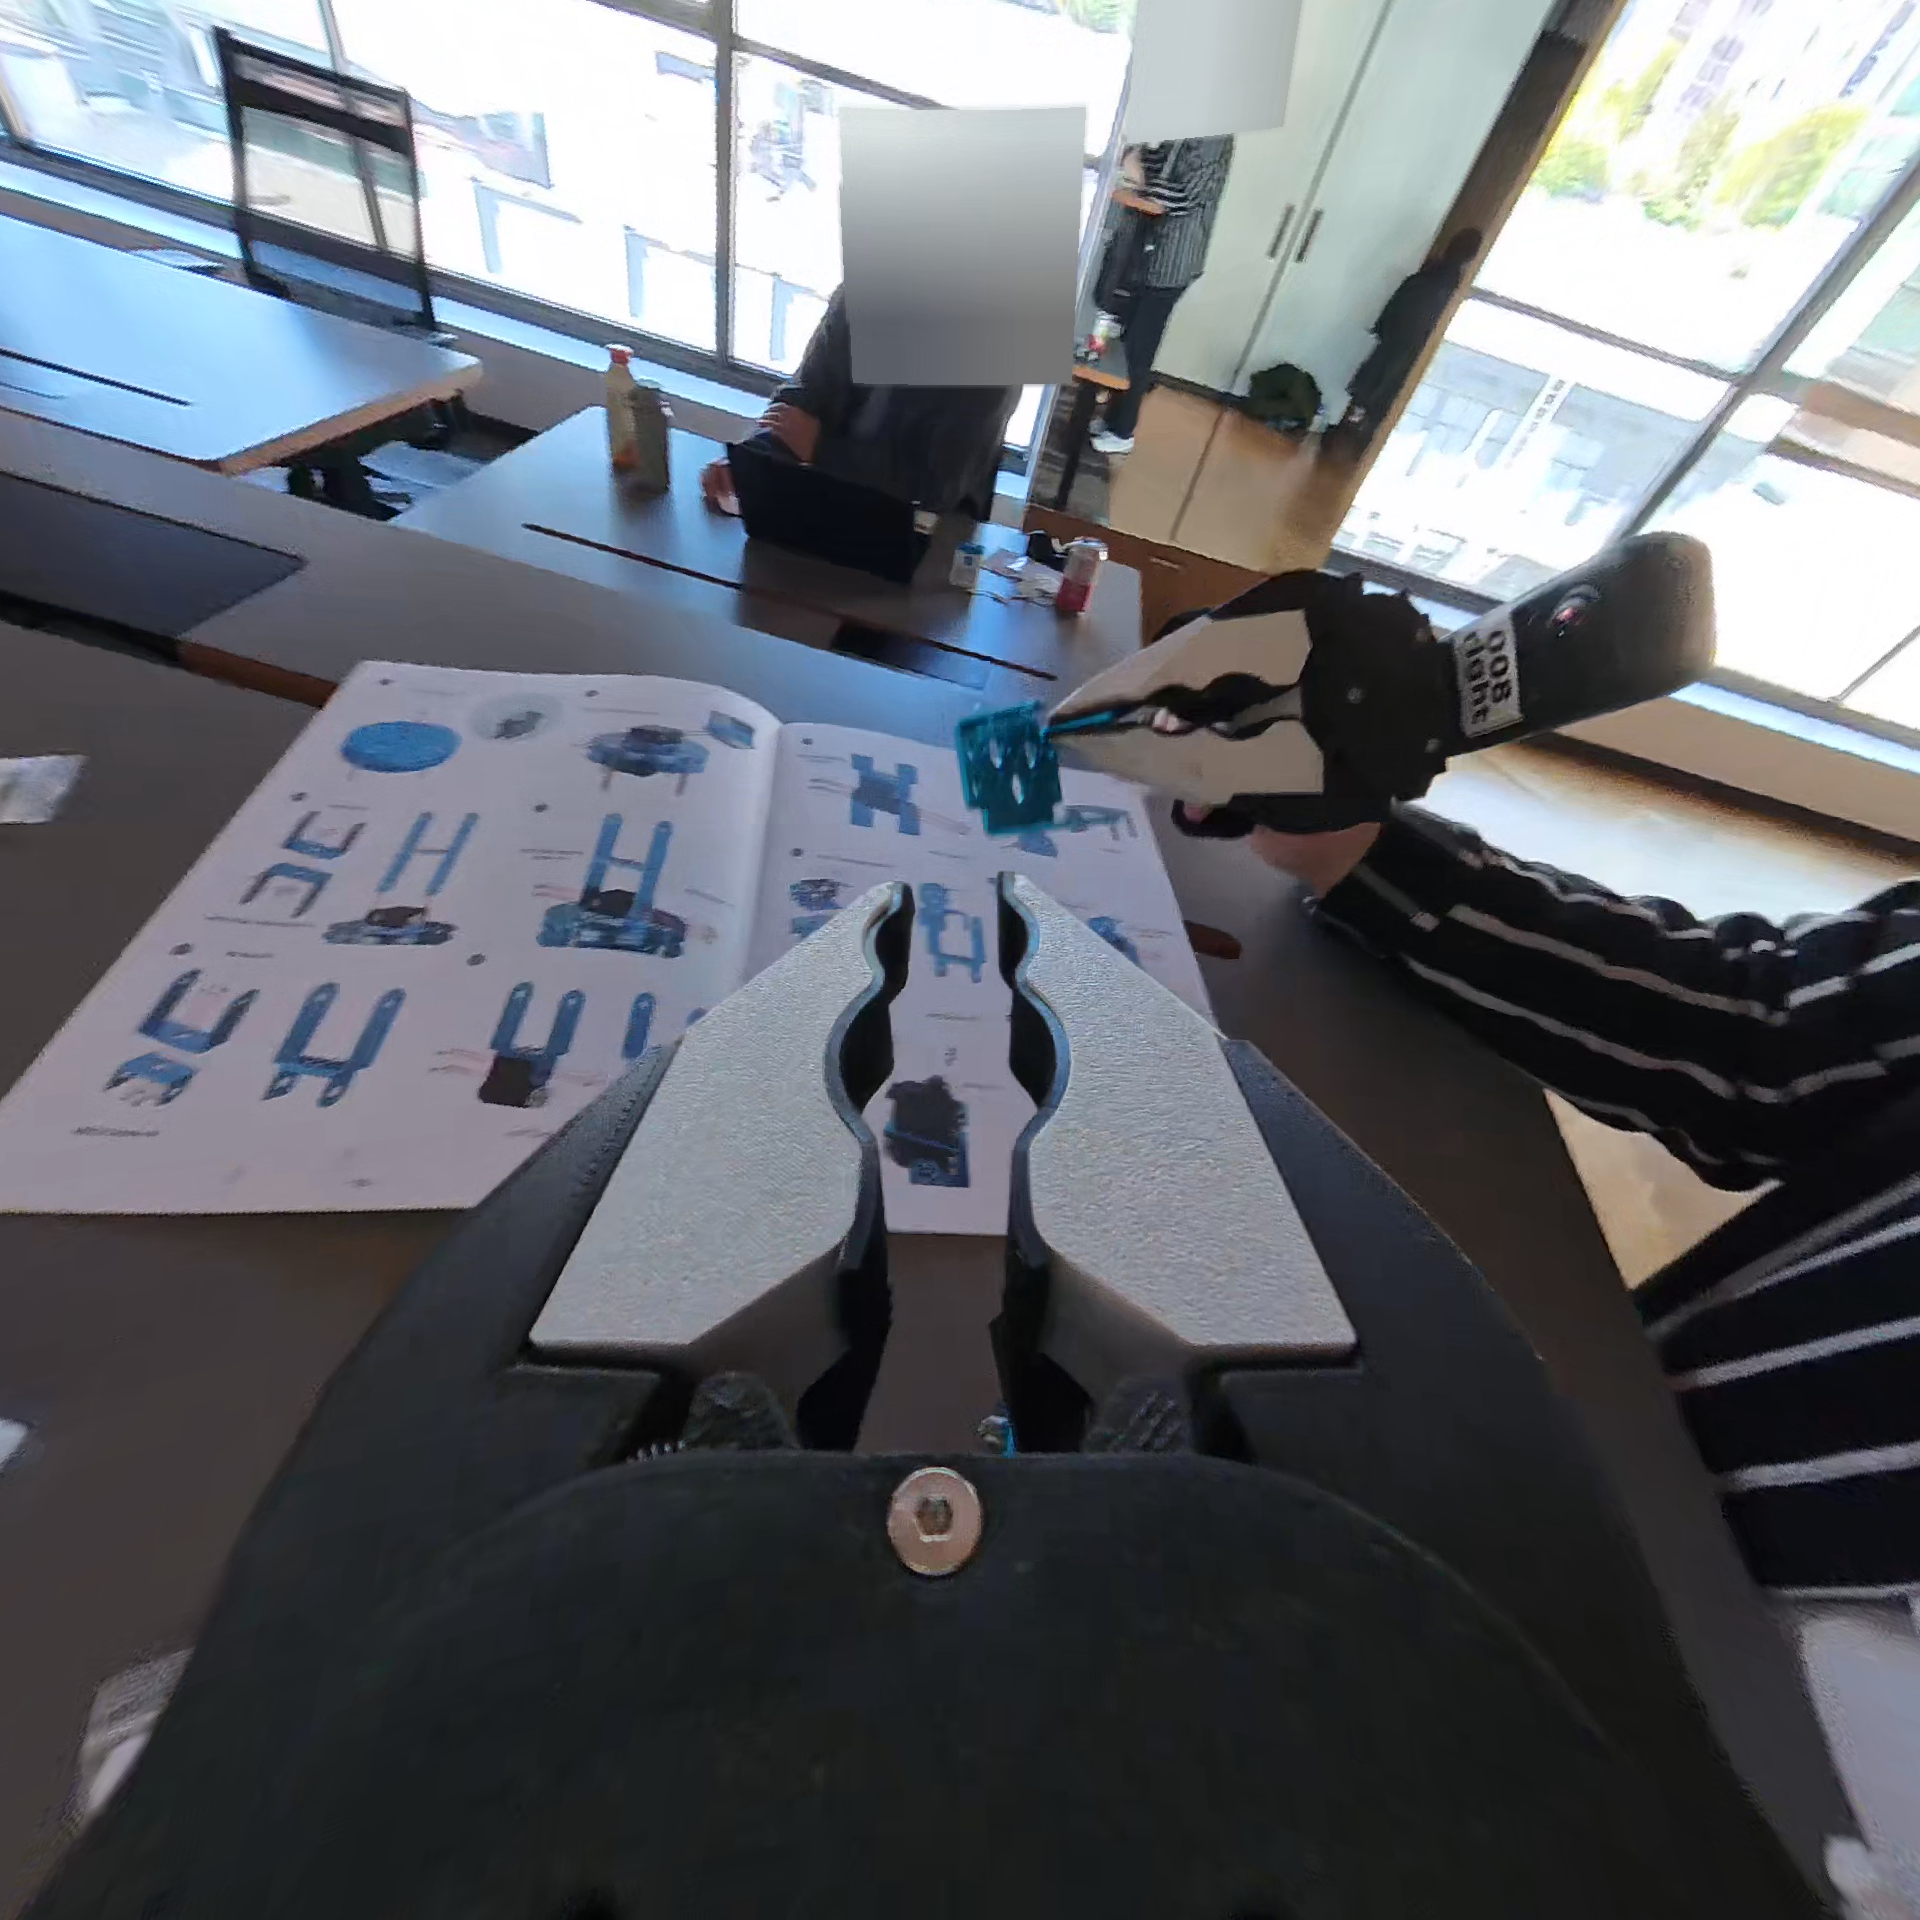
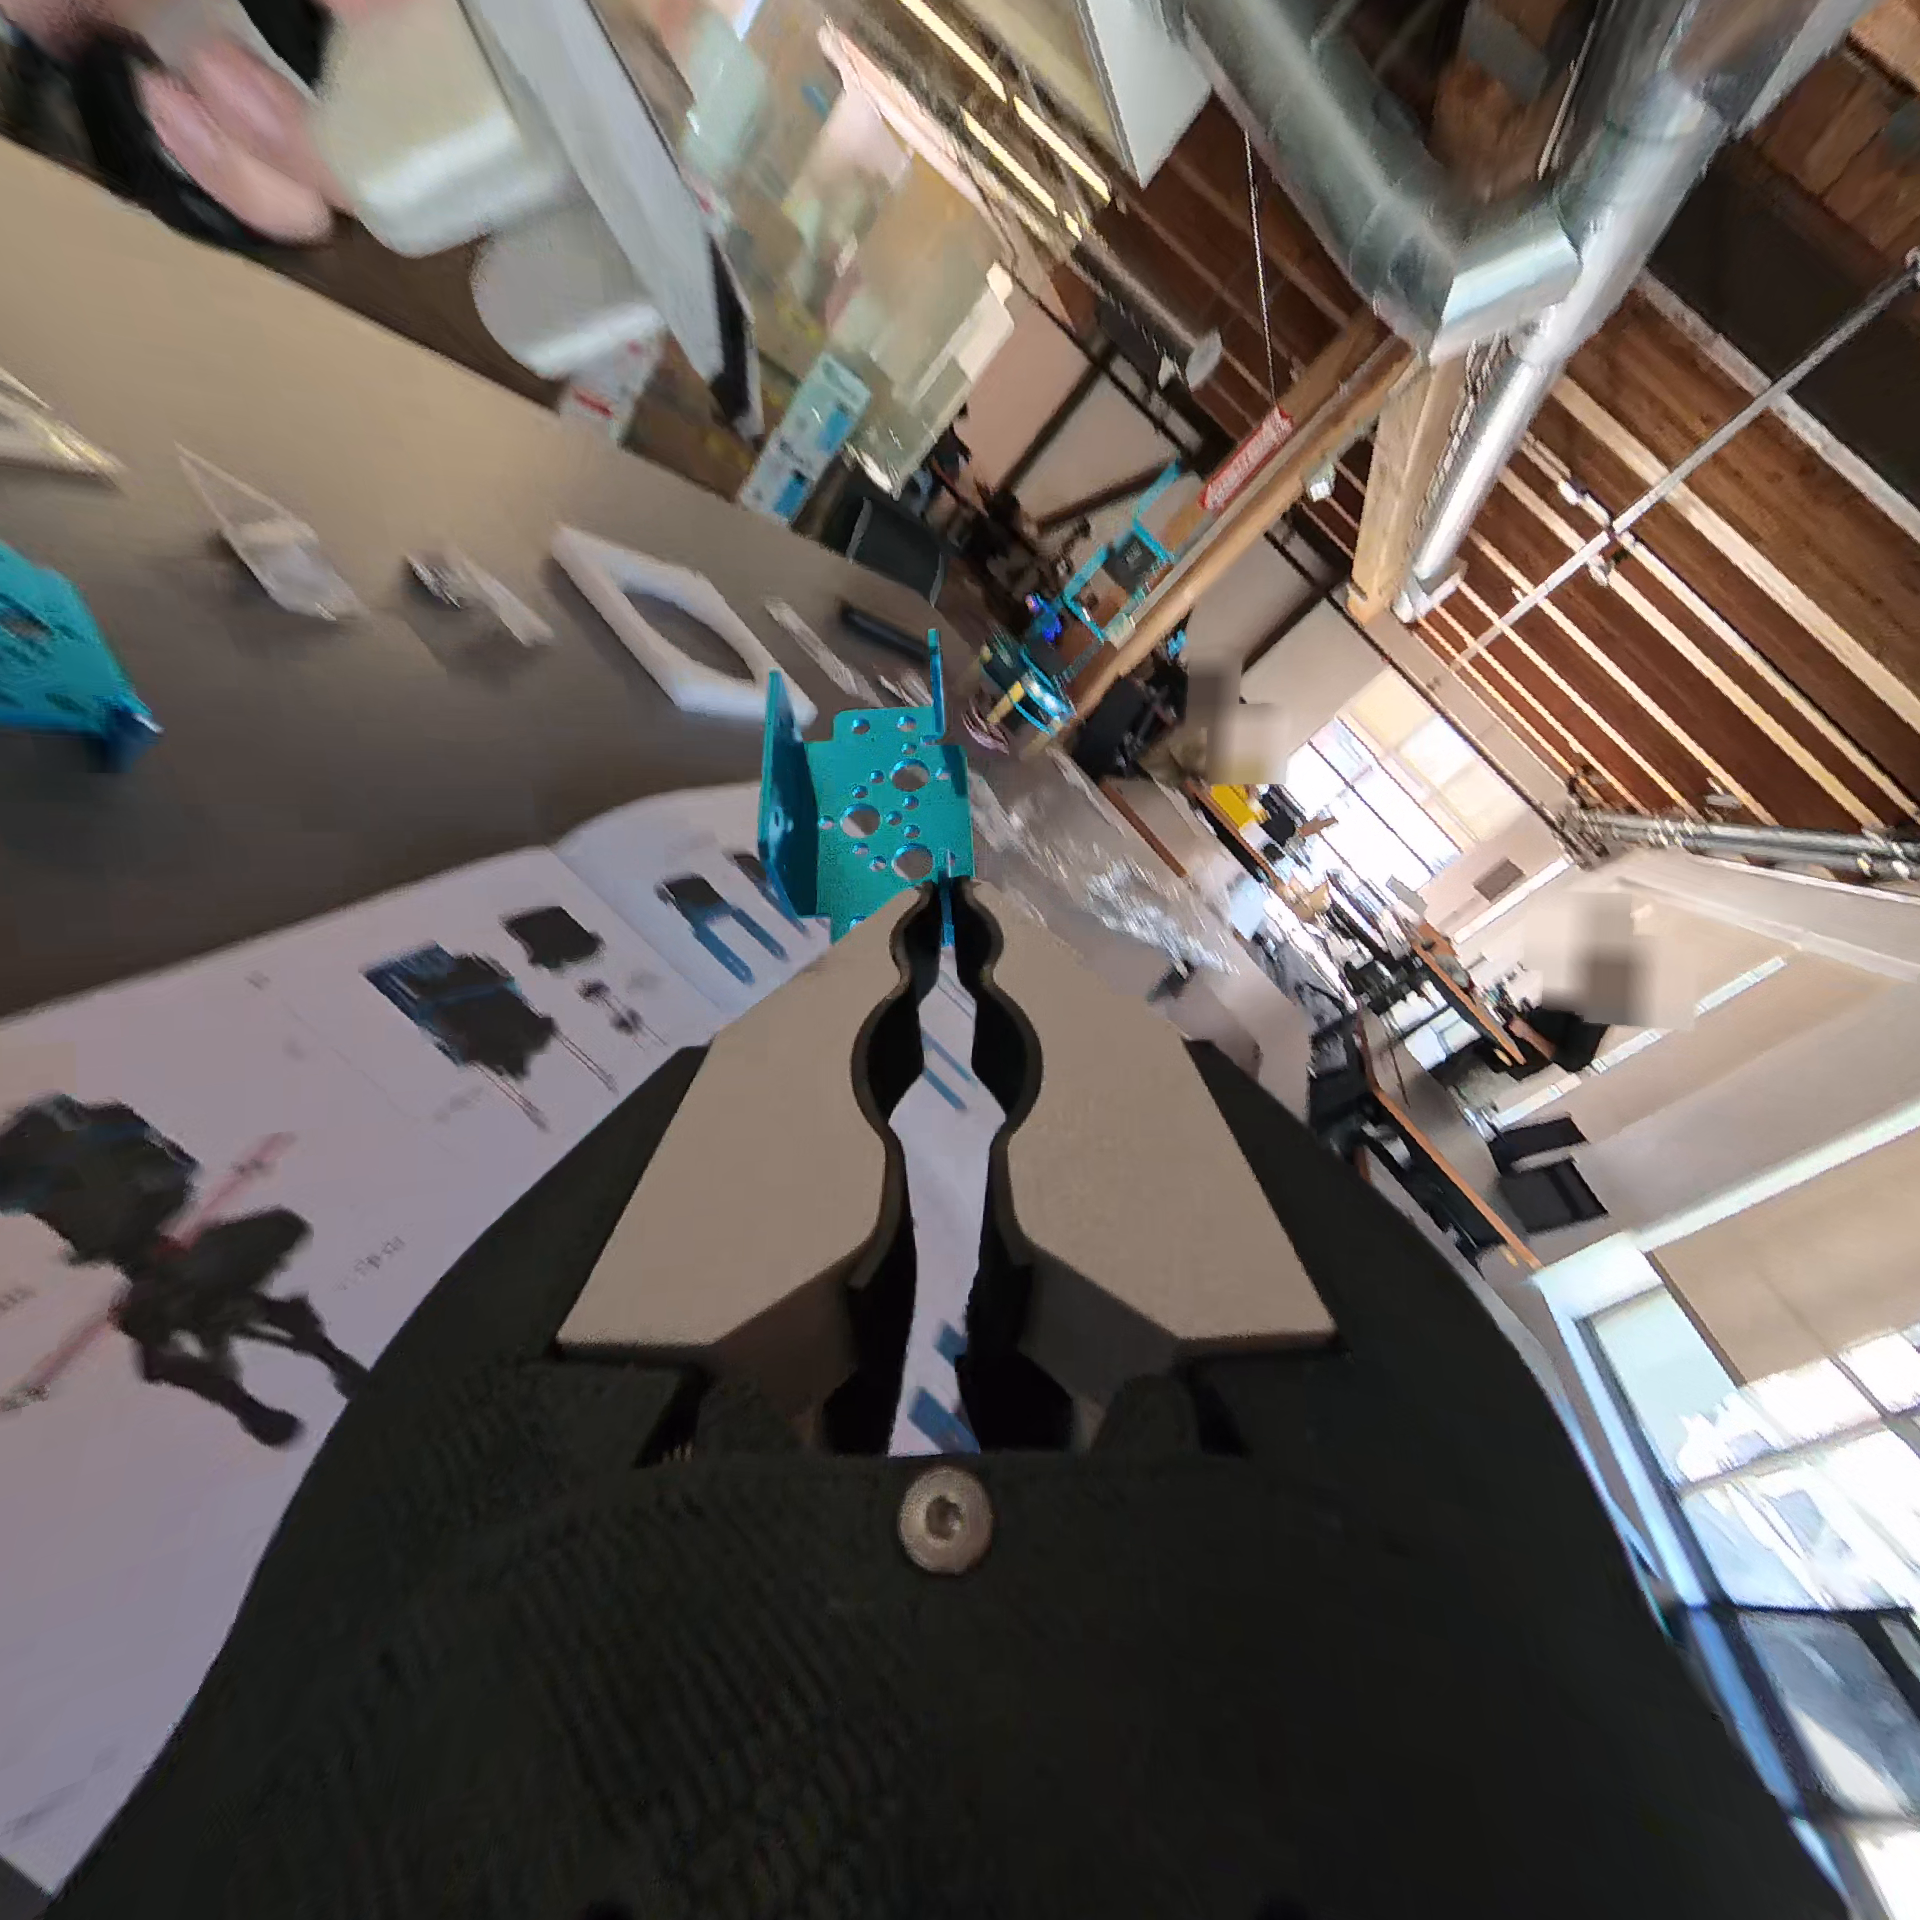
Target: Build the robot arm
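Note:
My right gripper (image 2: 943, 902) is shut on a thin flange of a blue perforated metal bracket (image 2: 883, 821) and holds it in the air above an open instruction booklet (image 2: 312, 1039). In the left wrist view the right gripper (image 1: 1055, 722) shows at the upper right with the same bracket (image 1: 1013, 769) hanging from its tips. My left gripper (image 1: 956, 894) hovers over the booklet (image 1: 468, 935); its fingers stand a small way apart with nothing between them, only the printed page behind. The bracket is a short way ahead of and above the left fingertips.
The booklet lies on a dark table (image 1: 208, 1351). Another blue part (image 2: 52, 665), small clear bags (image 2: 281, 561) and a white frame (image 2: 675, 634) lie on the table. A person with a laptop (image 1: 831, 520) sits at the far table, with bottles (image 1: 634, 426) and a can (image 1: 1081, 577). There is about 12 centimetres between the tips of the two grippers.

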`<state>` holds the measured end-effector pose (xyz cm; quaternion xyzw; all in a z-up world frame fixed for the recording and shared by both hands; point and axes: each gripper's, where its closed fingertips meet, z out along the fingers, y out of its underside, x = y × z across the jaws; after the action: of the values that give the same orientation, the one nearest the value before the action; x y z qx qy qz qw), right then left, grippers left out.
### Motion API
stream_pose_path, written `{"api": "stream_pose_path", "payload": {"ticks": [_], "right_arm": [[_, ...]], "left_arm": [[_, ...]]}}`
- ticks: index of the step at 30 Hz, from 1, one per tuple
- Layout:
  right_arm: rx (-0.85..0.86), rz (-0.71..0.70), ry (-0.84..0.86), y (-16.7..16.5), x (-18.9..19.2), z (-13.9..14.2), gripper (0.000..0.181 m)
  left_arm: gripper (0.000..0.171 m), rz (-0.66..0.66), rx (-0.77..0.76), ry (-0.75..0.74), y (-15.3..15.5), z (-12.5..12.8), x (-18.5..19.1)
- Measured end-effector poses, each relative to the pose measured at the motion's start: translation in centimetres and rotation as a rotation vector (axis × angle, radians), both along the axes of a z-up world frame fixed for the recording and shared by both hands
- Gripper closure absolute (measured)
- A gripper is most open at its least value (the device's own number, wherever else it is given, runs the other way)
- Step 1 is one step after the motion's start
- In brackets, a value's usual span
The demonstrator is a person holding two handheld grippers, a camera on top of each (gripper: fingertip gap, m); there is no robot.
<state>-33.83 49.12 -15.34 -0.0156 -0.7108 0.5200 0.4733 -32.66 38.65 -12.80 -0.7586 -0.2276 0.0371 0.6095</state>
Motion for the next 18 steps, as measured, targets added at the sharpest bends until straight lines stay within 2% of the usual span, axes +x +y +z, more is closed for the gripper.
{"api": "stream_pose_path", "payload": {"ticks": [3,6,12,18], "right_arm": [[-0.036,0.109,-0.015,-2.8,2.6,0.3,0.18],[0.006,0.163,-0.011,-4.6,4.1,-0.5,0.18],[0.015,0.216,-0.02,-6.1,4.7,-0.9,0.18],[0.018,0.252,-0.002,-7.3,5.3,-0.8,0.18]], "left_arm": [[0.152,-0.038,-0.033,-0.006,0.5,-0.3,1.2],[0.149,-0.073,-0.045,0.0,0.7,-0.8,2.5],[0.144,-0.092,-0.07,-0.046,0.7,-2.0,3.4],[0.149,-0.096,-0.047,-0.138,0.0,-3.7,3.6]]}}
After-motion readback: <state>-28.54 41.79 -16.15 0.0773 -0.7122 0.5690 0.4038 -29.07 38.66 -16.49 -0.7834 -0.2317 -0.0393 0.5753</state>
